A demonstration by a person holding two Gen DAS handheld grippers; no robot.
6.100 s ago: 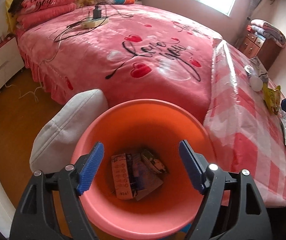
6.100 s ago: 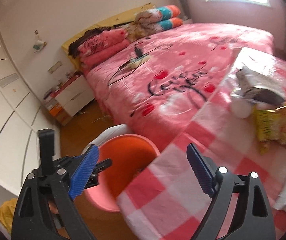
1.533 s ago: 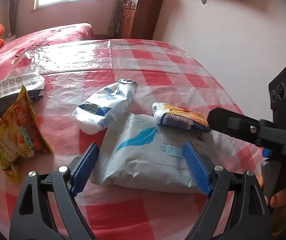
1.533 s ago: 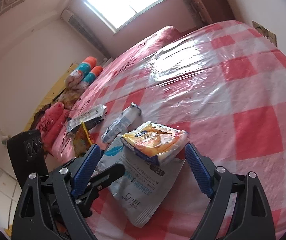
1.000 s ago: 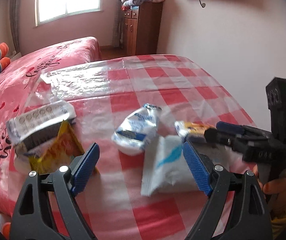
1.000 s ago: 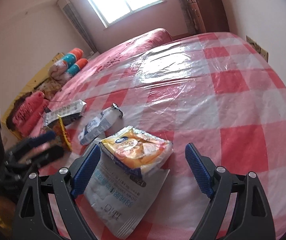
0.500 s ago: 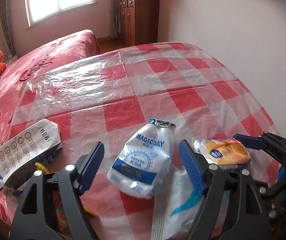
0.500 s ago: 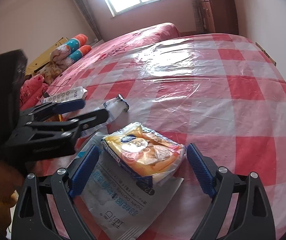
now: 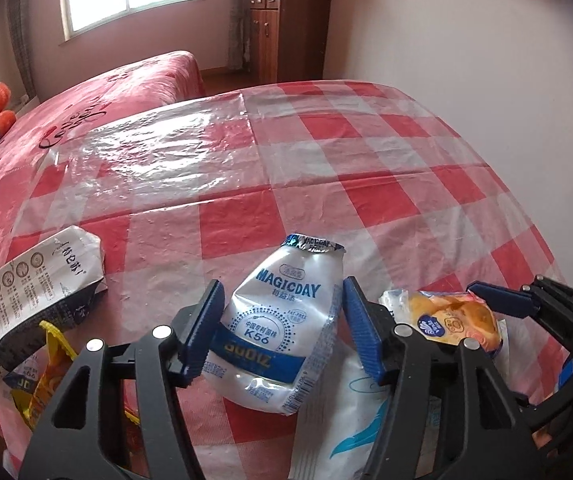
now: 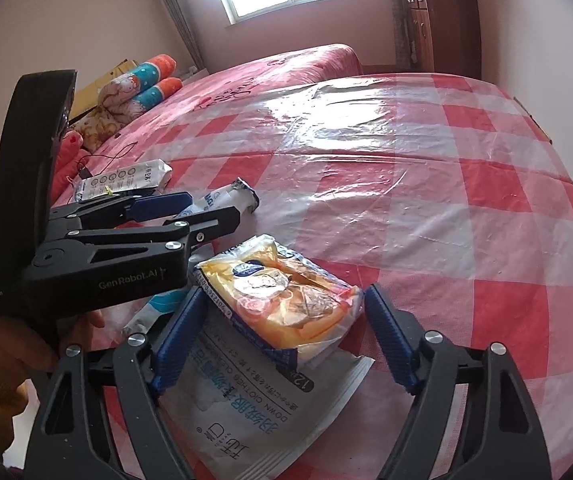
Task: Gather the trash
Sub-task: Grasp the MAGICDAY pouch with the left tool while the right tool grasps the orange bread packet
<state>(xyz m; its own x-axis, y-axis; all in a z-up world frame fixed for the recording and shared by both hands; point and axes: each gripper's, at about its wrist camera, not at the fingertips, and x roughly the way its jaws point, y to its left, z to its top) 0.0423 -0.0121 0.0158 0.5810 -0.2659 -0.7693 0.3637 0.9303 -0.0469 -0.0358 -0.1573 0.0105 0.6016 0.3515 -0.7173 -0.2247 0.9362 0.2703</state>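
My left gripper (image 9: 282, 326) is open, its blue fingers on either side of a crushed white and blue MAGICDAY bottle (image 9: 282, 332) lying on the checked table (image 9: 326, 152). My right gripper (image 10: 280, 338) is open around an orange tissue packet (image 10: 282, 300), which lies on a flat white down-wash pouch (image 10: 246, 412). The left gripper (image 10: 158, 216) shows in the right wrist view, straddling the bottle (image 10: 226, 198). The right gripper (image 9: 526, 312) shows at the right of the left wrist view, by the tissue packet (image 9: 450, 320).
A grey and white snack bag (image 9: 34, 280) and a yellow wrapper (image 9: 50, 364) lie at the table's left edge. A pink bed (image 9: 98, 92) adjoins the table's far left side. A wooden cabinet (image 9: 286, 24) stands by the far wall. The table's far half is bare plastic cover.
My left gripper has moved forward and narrowed around the MAGICDAY bottle. My right gripper has closed in a little on the tissue packet. Six seconds ago the left gripper was over an orange bin.
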